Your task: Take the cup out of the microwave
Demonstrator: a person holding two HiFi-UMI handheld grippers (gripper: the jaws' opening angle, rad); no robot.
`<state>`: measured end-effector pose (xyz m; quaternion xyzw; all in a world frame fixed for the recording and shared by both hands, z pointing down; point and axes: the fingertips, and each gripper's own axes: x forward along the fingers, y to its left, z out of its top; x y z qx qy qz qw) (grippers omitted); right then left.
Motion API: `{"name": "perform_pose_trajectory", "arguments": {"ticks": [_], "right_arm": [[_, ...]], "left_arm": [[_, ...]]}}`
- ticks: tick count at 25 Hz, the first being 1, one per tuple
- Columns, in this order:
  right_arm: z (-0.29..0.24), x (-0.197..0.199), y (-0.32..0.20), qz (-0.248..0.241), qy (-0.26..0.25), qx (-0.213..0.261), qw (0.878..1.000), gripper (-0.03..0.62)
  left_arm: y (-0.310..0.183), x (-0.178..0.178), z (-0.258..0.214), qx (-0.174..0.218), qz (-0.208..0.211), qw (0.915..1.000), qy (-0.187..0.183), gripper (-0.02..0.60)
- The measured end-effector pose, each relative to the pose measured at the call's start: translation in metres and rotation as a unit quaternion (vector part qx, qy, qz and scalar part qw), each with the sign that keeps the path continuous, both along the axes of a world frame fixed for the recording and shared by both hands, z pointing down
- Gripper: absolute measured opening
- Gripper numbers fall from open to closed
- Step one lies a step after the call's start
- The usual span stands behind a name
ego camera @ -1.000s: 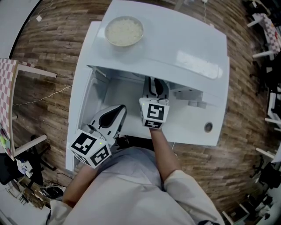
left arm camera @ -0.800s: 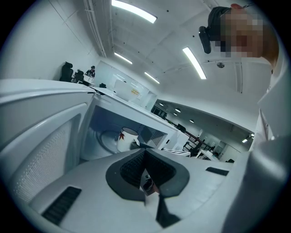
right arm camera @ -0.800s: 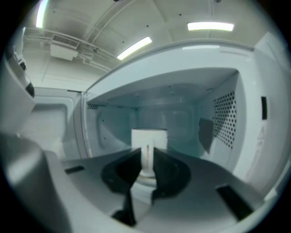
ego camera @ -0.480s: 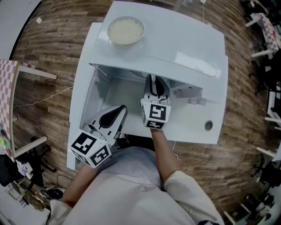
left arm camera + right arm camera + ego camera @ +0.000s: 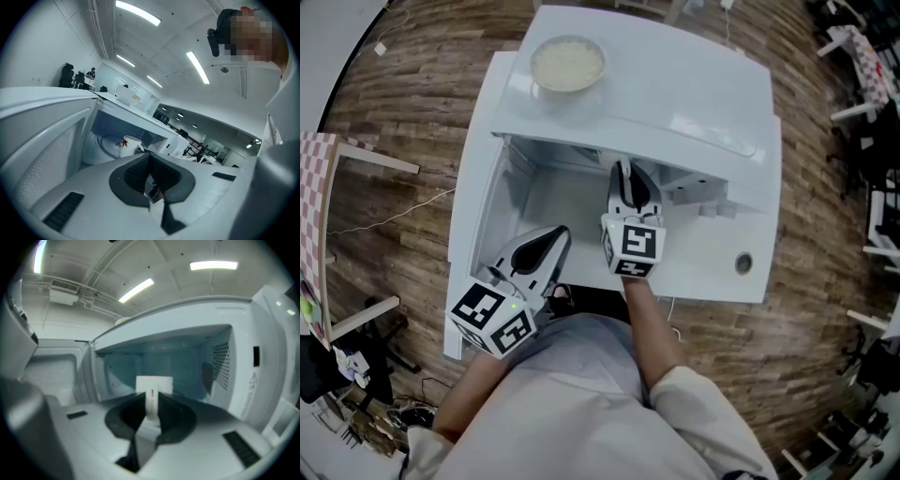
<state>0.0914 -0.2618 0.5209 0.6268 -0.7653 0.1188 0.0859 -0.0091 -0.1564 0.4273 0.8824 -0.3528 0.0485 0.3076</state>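
Observation:
The white cup (image 5: 153,384) with a red mark stands inside the open white microwave (image 5: 675,94). My right gripper (image 5: 151,409) reaches into the cavity, and its jaws are closed on a narrow white part of the cup. From above, the right gripper (image 5: 625,178) has its tips under the oven's top edge, which hides the cup. The left gripper (image 5: 553,239) hangs in front of the opening beside the open door (image 5: 473,220), shut on nothing. In the left gripper view the cup (image 5: 130,144) sits on the glass turntable (image 5: 105,146) beyond the shut left gripper (image 5: 150,158).
A bowl of rice (image 5: 567,64) rests on top of the microwave at its back left. The control panel (image 5: 712,253) is to the right of the opening. A chequered table (image 5: 314,216) stands far left on the wood floor. The cavity walls close in around the right gripper.

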Motion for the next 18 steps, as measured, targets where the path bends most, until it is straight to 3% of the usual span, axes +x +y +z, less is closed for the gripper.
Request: {"name": "perform_pose_trajectory", "arguments": {"ticks": [18], "right_arm": [[-0.01,-0.003,0.029,0.003,-0.004,0.003,1.0,0.069]], "left_arm": [[0.018,-0.004,-0.008,0.007,0.01,0.9999,0.012,0.01]]}}
